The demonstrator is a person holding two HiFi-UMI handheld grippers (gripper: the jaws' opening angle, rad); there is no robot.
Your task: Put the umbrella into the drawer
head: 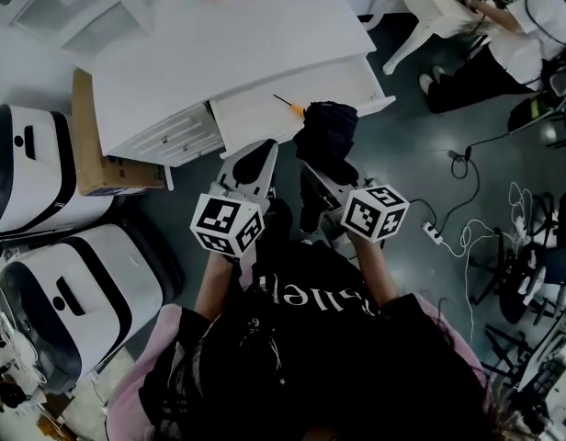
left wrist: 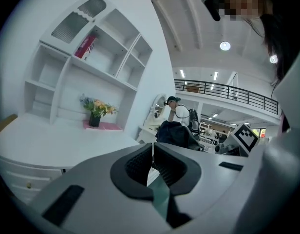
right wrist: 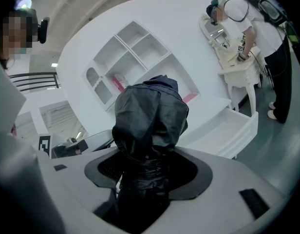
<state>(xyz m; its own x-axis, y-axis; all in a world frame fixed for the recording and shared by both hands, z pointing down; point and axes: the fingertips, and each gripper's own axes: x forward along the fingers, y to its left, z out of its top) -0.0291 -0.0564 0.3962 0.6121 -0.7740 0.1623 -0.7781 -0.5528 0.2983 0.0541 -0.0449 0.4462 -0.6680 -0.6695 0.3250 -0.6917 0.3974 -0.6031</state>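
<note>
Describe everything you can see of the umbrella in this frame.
The umbrella is black and folded into a compact bundle, its fabric thin, glossy and crumpled. The right tool is shut on its narrower lower part, and the bunched upper end sticks out beyond the jaws. In the head view it is held over the front edge of the open white drawer, not yet inside. No handle shows.

Umbrella (right wrist: 150, 116) — glossy black; drawer (head: 255, 118), desk (head: 228, 44) — white.

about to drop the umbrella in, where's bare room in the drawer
The drawer is bare from its left wall to the orange-tipped tool, and right of it. Crowded only where the umbrella overhangs the front.
</note>
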